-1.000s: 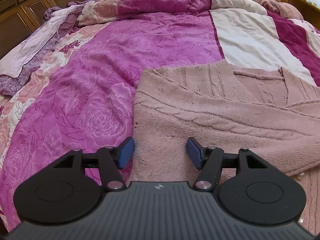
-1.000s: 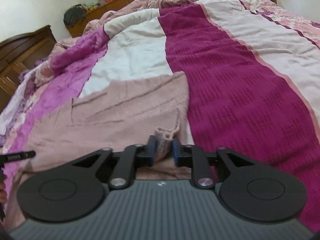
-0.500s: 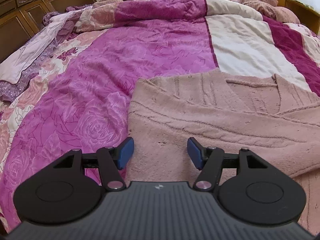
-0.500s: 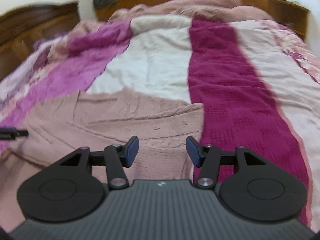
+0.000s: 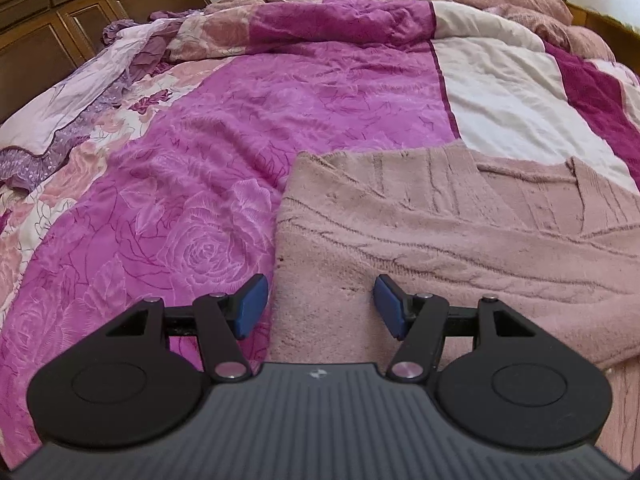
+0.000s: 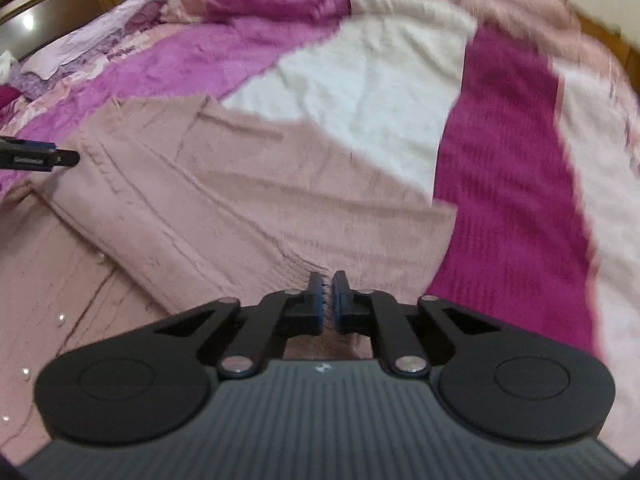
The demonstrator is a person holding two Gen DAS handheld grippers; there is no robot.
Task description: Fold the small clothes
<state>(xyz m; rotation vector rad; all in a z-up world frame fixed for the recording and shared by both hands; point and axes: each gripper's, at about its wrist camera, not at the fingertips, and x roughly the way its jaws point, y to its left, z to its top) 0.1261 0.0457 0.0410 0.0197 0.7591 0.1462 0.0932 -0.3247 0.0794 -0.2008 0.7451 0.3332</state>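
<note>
A dusty-pink knitted sweater lies flat on the bed, one part folded across its body. My left gripper hovers open just over the sweater's left edge, blue pads wide apart with nothing between them. In the right wrist view the same sweater fills the lower left. My right gripper is shut above the sweater's right side, its pads almost touching and holding no cloth. The left gripper's tip pokes in at the left edge of that view.
A magenta rose-patterned quilt covers the bed, with white and dark crimson stripes to the right. Rumpled bedding is heaped by the dark wooden headboard. Small pearl buttons dot the sweater's near part.
The right gripper let go of the knitted cuff it pinched, opened wide, then shut empty while rolling and shifting over the sweater. The left gripper stayed open and barely moved.
</note>
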